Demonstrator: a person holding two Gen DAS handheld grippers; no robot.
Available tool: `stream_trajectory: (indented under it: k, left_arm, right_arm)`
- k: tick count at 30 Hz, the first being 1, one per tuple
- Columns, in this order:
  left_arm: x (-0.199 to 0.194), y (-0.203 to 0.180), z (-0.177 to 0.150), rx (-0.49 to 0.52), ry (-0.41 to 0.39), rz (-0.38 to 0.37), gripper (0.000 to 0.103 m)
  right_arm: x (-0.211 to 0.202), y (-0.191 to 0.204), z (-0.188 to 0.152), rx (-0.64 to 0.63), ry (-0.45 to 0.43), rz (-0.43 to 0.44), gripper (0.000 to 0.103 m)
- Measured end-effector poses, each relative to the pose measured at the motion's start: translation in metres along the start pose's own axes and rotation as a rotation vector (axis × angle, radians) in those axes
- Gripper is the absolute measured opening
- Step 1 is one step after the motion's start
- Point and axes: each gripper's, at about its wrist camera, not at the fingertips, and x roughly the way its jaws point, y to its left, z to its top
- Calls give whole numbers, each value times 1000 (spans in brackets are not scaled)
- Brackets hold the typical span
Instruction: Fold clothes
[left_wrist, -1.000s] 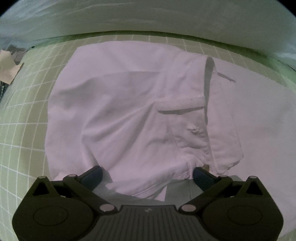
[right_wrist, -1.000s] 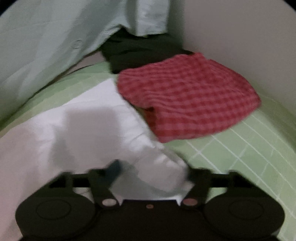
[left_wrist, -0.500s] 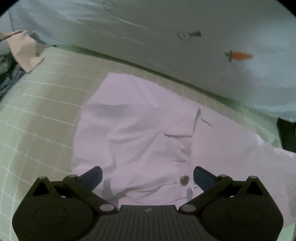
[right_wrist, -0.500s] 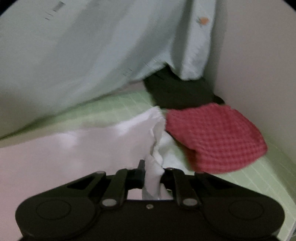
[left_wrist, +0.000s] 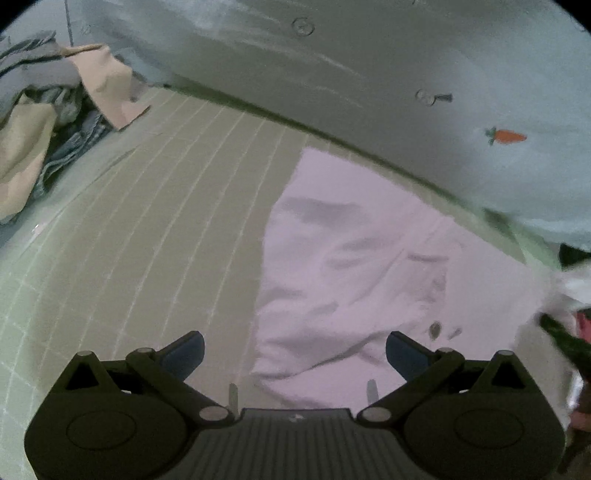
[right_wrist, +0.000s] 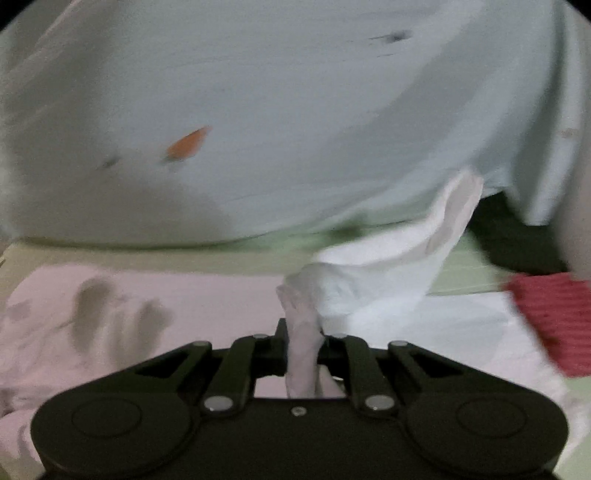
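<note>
1. The left gripper (left_wrist: 293, 352) hangs with jaws wide apart and nothing between them, above the green gridded mat (left_wrist: 155, 229).
2. The right gripper (right_wrist: 301, 341) is clamped on a bunched fold of the white shirt (right_wrist: 207, 299), lifted off the mat.
3. One white shirt (left_wrist: 369, 266) lies spread on the mat's right half.
4. One red checked cloth (right_wrist: 550, 321) sits beside it at the right.
5. Farther left, one heap of clothes (left_wrist: 44, 122).
6. Behind hangs one pale sheet (left_wrist: 369, 66) with one carrot print (left_wrist: 508, 136).
</note>
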Motion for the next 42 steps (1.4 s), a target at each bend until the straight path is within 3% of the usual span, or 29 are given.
stream_trajectory:
  k: [4, 6, 8, 9, 12, 14, 17, 20, 22, 25, 27, 31, 35, 42]
  left_arm:
    - [-2, 10, -8, 36, 25, 5, 103]
    - [-4, 11, -10, 51, 25, 4, 103]
    - [-4, 11, -10, 56, 26, 0, 103]
    - [-3, 10, -9, 56, 26, -2, 103]
    - [0, 5, -7, 55, 25, -11, 103]
    - [2, -1, -8, 58, 27, -17, 103]
    - [8, -15, -11, 67, 38, -28, 103]
    - [13, -34, -18, 77, 50, -27, 103]
    - [13, -46, -23, 82, 49, -26, 103]
    - [14, -68, -32, 84, 49, -33, 103]
    - [15, -84, -39, 84, 49, -35, 103]
    - [16, -116, -56, 84, 45, -27, 103]
    - [16, -140, -72, 66, 42, -8, 103]
    - [19, -169, -89, 26, 53, 56, 103]
  right_arm:
    - [32, 58, -28, -109, 139, 27, 22]
    - [32, 70, -36, -92, 164, 33, 25]
    - [19, 63, -36, -52, 125, 39, 49]
    - [11, 58, -36, -31, 103, 42, 53]
    - [-8, 38, -38, 37, 45, 8, 54]
    - [-16, 14, -40, 98, 28, -77, 55]
    - [-10, -18, -51, 142, 100, -195, 63]
    - [-1, -35, -71, 122, 211, -191, 66]
    - [-5, -38, -80, 97, 225, -164, 69]
    - [-16, -43, -83, 30, 222, -135, 83]
    - [-25, -50, -79, -27, 191, -124, 83]
    - [-37, -100, -77, 6, 120, -206, 97]
    - [-34, -180, -79, 175, 124, -293, 98]
    - [-11, -283, -87, 260, 170, -359, 98]
